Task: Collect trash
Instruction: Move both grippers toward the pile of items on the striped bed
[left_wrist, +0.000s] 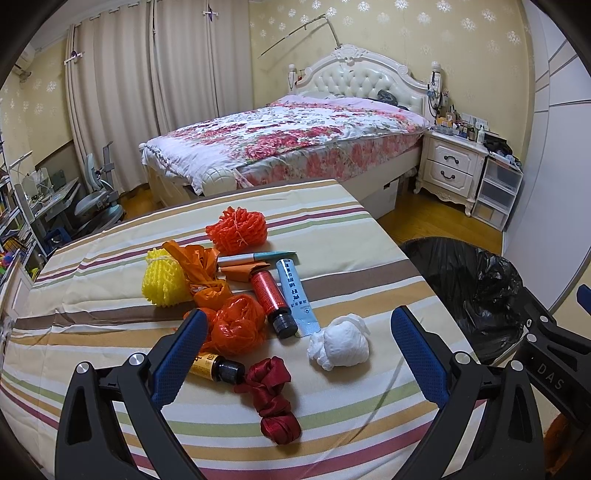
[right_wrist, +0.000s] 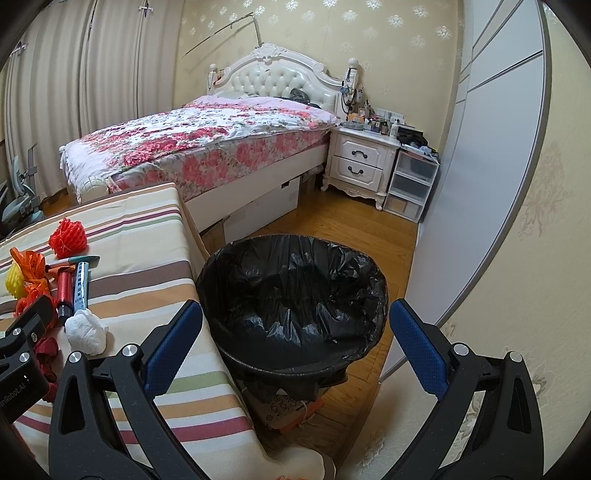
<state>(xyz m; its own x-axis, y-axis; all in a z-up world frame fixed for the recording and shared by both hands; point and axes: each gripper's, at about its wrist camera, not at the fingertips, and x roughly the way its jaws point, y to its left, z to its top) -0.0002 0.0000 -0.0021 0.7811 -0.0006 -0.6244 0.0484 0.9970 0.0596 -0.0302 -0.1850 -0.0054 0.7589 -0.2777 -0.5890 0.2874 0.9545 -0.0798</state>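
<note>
Striped surface (left_wrist: 110, 321) holds all the trash; the white paper ball (left_wrist: 338, 346) sits near its right edge, beside the black bin (right_wrist: 291, 291). Your left gripper (left_wrist: 299, 332) and right gripper (right_wrist: 295, 325) are wide and empty. Nothing is picked yet, so reach for the ball.

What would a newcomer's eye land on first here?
Probably the bright litter heaped mid-table on the striped cloth: an orange foam net, a yellow one, a white wad. Next, the black-lined bin on the floor beside the table, then the floral bed behind.
</note>
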